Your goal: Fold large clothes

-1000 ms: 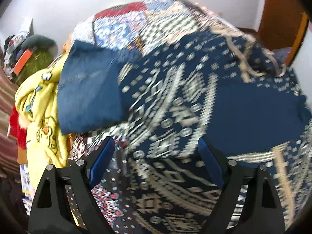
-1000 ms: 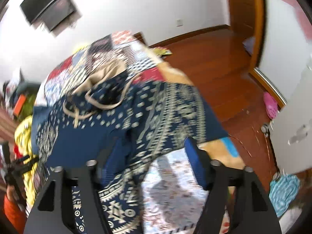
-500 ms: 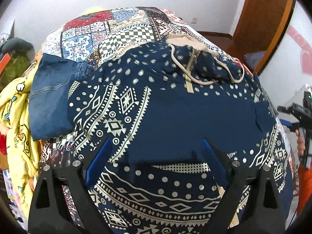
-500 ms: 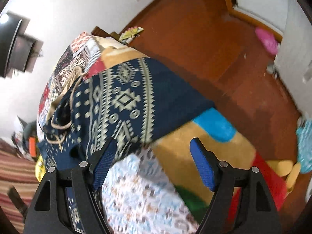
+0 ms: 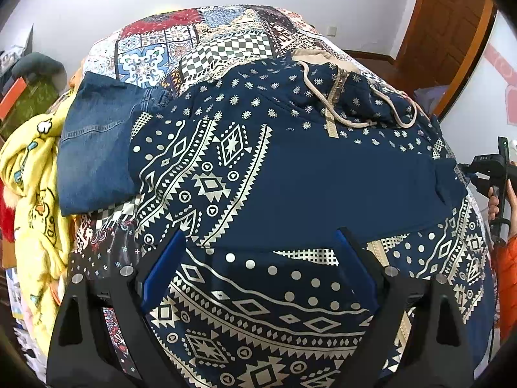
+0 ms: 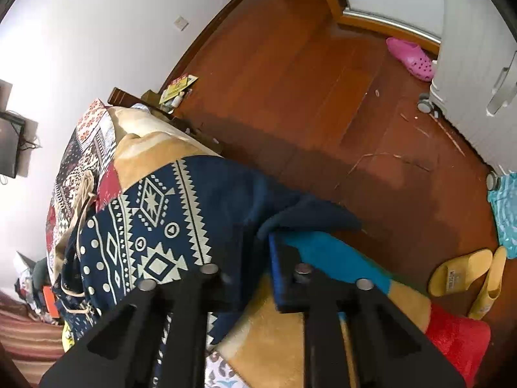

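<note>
Navy hoodie with cream geometric print, faded blue jeans, patchwork bedspread

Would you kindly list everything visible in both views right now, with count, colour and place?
Hoodie: one, navy with cream pattern, spread on the bed.
Jeans: one, blue, folded, left of the hoodie.
Bedspread: one, patchwork, under the clothes.
Blanket: one, yellow, bed's left edge.
Clog: one, pink, floor by the door.
Slippers: two, yellow, floor near the bed.
Left tongs: open, above the hoodie.
Right tongs: shut on the hoodie's edge.
Hand: one, holding the right tongs.
</note>
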The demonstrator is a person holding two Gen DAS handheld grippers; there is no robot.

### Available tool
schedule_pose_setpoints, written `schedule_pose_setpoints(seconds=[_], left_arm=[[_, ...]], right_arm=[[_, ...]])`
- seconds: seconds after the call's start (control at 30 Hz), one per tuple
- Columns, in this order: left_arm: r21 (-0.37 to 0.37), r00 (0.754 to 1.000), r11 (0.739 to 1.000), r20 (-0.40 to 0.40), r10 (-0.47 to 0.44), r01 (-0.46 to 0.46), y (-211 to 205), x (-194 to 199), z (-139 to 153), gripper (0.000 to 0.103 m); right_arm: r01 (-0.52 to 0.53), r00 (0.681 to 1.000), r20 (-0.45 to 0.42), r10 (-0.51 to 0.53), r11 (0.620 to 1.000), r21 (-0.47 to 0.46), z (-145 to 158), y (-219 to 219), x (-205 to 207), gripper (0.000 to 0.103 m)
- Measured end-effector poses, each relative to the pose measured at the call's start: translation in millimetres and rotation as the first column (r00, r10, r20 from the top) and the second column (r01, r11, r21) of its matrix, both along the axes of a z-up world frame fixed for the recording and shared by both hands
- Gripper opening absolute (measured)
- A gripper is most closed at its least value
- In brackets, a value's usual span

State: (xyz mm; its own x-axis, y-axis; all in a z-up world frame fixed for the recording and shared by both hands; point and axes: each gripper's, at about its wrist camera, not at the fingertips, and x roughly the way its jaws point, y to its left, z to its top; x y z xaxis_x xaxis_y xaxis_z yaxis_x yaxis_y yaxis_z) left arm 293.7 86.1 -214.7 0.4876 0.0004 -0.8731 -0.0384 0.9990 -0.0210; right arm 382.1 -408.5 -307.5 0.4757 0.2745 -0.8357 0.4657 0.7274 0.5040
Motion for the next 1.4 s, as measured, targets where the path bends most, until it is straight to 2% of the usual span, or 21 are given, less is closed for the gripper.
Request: schedule_pose_setpoints(seconds=[0.13, 0.27, 0.33, 0.4, 0.5, 0.57, 0.63, 0.7, 0.73, 0.77, 0.83, 0.93, 1.1, 1.2, 1.4], left_arm=[[0.005, 1.0, 1.0, 0.024, -0.004, 0.004, 2.2, -8.3, 6.4, 0.092], [-0.015, 0.999, 1.0, 0.049, -0.005, 0.006, 4.2, -16.9, 13.5, 0.092], [-0.028, 0.998, 1.0, 0.062, -0.003, 0.005, 5.8, -21.7, 16.7, 0.092], [-0.041, 0.997, 0.999, 0.078, -0.003, 0.006, 8.3, -27.7, 20.4, 0.092], [-0.061, 0.996, 0.998, 0.091, 0.002, 0.004, 10.6, -33.3, 23.4, 0.092], [-0.076, 0.996, 0.997, 0.094, 0.003, 0.004, 12.7, -37.8, 24.5, 0.092], [-0.081, 0.995, 0.997, 0.098, 0.001, 0.007, 15.1, -43.0, 25.9, 0.092], [-0.072, 0.995, 0.997, 0.1, 0.0, 0.007, 18.1, -47.3, 26.6, 0.092], [-0.069, 0.995, 0.998, 0.1, 0.001, 0.006, 19.6, -48.6, 26.8, 0.092], [-0.067, 0.995, 0.998, 0.099, 0.004, 0.003, 21.4, -49.4, 26.4, 0.092], [-0.07, 0.996, 0.997, 0.092, 0.019, -0.012, 26.6, -50.8, 24.0, 0.092], [-0.089, 0.996, 0.995, 0.074, 0.046, -0.039, 33.4, -49.8, 17.8, 0.092], [-0.109, 0.997, 0.991, 0.03, 0.077, -0.073, 38.9, -42.6, 3.7, 0.092], [-0.098, 0.996, 0.992, 0.014, 0.083, -0.081, 37.4, -37.7, -2.6, 0.092], [-0.081, 0.996, 0.993, -0.007, 0.085, -0.085, 31.8, -28.3, -11.1, 0.092]], right_arm=[[-0.037, 0.998, 0.052, 0.042, 0.995, -0.094, 30.9, 8.5, -4.7, 0.007], [-0.054, 0.979, 0.186, 0.082, 0.988, -0.147, 90.2, 12.1, -20.6, 0.005], [-0.074, 0.956, 0.264, 0.125, 0.978, -0.195, 128.1, 21.0, -29.5, 0.005], [-0.111, 0.92, 0.343, 0.191, 0.965, -0.238, 168.0, 37.9, -37.9, 0.005], [-0.196, 0.873, 0.407, 0.268, 0.958, -0.211, 200.8, 60.2, -43.3, 0.005], [-0.219, 0.868, 0.411, 0.279, 0.958, -0.186, 204.3, 66.8, -46.2, 0.005], [-0.233, 0.874, 0.391, 0.287, 0.956, -0.18, 196.5, 71.3, -49.7, 0.008], [-0.24, 0.895, 0.349, 0.279, 0.959, -0.15, 177.1, 72.0, -51.3, 0.029], [-0.241, 0.907, 0.324, 0.269, 0.962, -0.126, 166.9, 72.3, -50.6, 0.054], [-0.243, 0.918, 0.302, 0.258, 0.966, -0.087, 150.4, 69.3, -49.9, 0.072], [-0.241, 0.932, 0.265, 0.245, 0.969, -0.049, 133.2, 67.9, -52.3, 0.073], [-0.228, 0.962, 0.154, 0.225, 0.974, 0.001, 94.7, 59.2, -48.5, 0.073], [-0.173, 0.984, 0.041, 0.171, 0.984, 0.047, 42.2, 40.3, -44.2, 0.073], [-0.141, 0.99, 0.014, 0.14, 0.987, 0.078, 20.5, 28.6, -37.0, 0.073], [-0.109, 0.994, 0.009, 0.109, 0.982, 0.153, -0.1, 7.9, -14.2, 0.073]])
